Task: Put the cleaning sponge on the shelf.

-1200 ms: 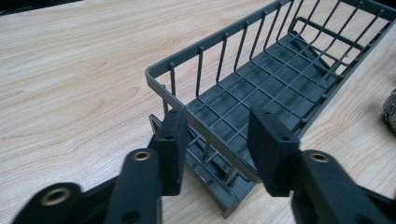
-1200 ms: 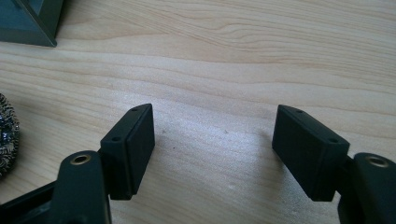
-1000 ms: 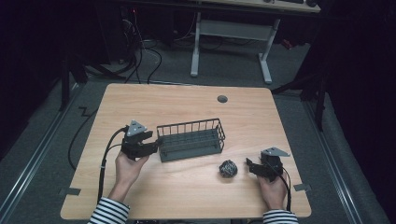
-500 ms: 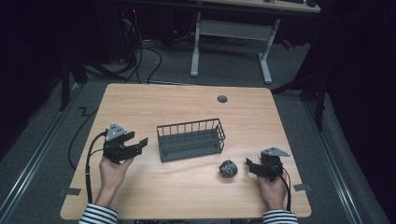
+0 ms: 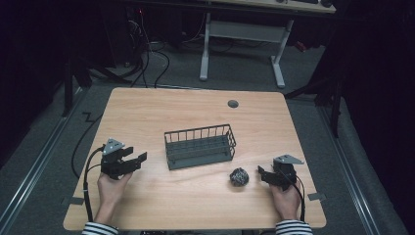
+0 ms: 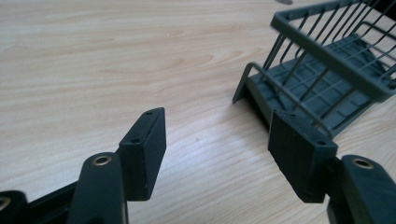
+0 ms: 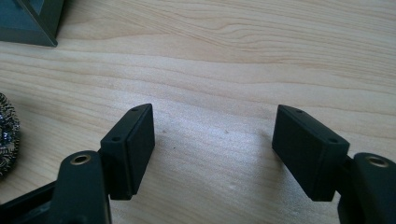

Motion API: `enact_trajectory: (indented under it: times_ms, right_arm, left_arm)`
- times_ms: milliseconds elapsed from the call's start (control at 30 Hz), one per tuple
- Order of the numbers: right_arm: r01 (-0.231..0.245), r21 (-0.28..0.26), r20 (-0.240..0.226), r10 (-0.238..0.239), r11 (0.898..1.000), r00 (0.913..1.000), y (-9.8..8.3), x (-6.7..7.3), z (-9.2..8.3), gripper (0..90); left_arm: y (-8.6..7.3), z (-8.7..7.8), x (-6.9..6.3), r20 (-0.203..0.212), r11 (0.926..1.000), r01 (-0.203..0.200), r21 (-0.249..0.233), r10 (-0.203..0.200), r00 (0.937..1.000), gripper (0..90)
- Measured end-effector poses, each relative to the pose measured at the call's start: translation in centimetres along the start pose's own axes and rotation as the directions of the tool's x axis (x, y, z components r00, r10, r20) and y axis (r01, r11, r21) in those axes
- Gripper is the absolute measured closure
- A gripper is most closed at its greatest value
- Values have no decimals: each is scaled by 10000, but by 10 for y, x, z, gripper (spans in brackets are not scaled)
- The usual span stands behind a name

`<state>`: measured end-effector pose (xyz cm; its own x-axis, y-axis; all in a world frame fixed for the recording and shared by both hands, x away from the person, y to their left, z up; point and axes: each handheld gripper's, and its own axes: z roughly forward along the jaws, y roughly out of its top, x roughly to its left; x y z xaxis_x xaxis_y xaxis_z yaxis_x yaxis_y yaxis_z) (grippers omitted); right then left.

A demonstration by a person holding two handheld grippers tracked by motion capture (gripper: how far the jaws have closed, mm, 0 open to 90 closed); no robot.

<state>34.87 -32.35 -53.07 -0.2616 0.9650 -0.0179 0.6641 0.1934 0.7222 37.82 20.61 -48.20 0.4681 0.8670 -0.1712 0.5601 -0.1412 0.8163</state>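
A dark grey wire basket (image 5: 199,146) stands in the middle of the wooden table (image 5: 195,112); its near corner (image 6: 299,79) fills the upper right of the left gripper view. A dark metal scouring ball (image 5: 239,176) lies in front of the basket's right end, and its edge (image 7: 5,135) appears at the left of the right gripper view. My left gripper (image 5: 138,160) rests low at the table's left, apart from the basket. Its jaws have just been opening and stand open with nothing between them (image 6: 217,149). My right gripper (image 5: 261,174) is open and empty (image 7: 215,149), just right of the ball.
A small round grommet (image 5: 233,104) is set in the table near its far edge. Cables (image 5: 80,161) trail from each gripper over the front edge. Beyond the table stand a white desk frame (image 5: 242,44) and floor cables.
My left gripper has moved left, away from the basket's left end, and sunk toward the table. Its jaws have spread wider. The right gripper, the ball and the basket have kept still.
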Motion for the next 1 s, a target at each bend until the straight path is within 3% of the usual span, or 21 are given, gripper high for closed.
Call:
enact_trajectory:
  times_ms: [467,1000]
  right_arm:
    - [25,-10,-7,-25,10000,10000,0,0,0,298]
    - [9,-5,-8,-9,10000,10000,0,0,0,298]
  left_arm:
    - [-25,7,10,-435,9986,337,404,-319,9985,357]
    - [-42,19,12,-1146,9952,-11,975,123,9933,342]
